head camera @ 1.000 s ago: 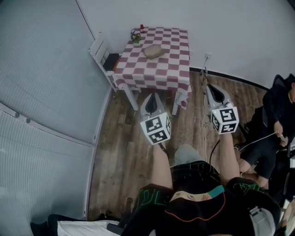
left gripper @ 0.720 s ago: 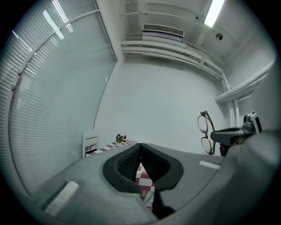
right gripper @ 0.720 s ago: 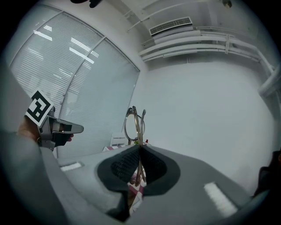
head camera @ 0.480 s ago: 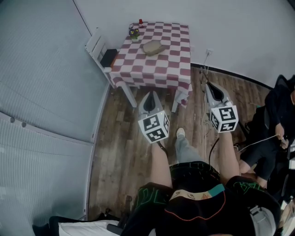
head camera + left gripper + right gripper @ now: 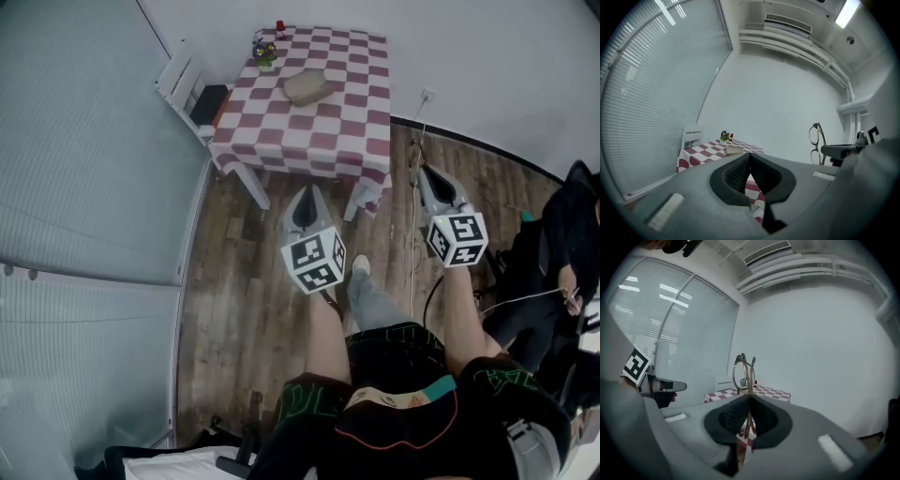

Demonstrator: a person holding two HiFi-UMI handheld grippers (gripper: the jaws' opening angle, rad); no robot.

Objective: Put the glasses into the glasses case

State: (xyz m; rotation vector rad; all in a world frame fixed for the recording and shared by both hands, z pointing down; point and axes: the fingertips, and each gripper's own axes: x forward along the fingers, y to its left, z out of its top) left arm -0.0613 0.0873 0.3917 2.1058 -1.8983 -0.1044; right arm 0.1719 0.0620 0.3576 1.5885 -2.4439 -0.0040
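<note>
Left hand-held gripper (image 5: 750, 159): jaws together with nothing between them, held over the wooden floor, well short of the counter (image 5: 339, 141)
Right hand-held gripper (image 5: 749, 401): clamped on the glasses (image 5: 749, 377), which stand upright out of the jaws, the thin frame pinched edge-on
Glasses case (image 5: 307, 86): tan, lying on the checked cloth in the far half of the counter, nearer the left edge; from here it cannot be told whether it is open
Neighbours: a small flower pot (image 5: 264, 52) and a red object (image 5: 278, 26) at the far left corner, a white chair (image 5: 187, 89) against the left edge
Stage: likely the carry, since the glasses are well apart from the case
Risk, grip: the hold is narrow and on one thin part, so a jolt could tilt the glasses or let them slip to the floor; squeezing harder could bend the frame
Risk, case: if it is shut, the free gripper must open it, and a light case may slide on the cloth toward the flower pot
Risk, floor: a cable (image 5: 413, 211) runs beside the counter's right legs and could catch a foot
</note>
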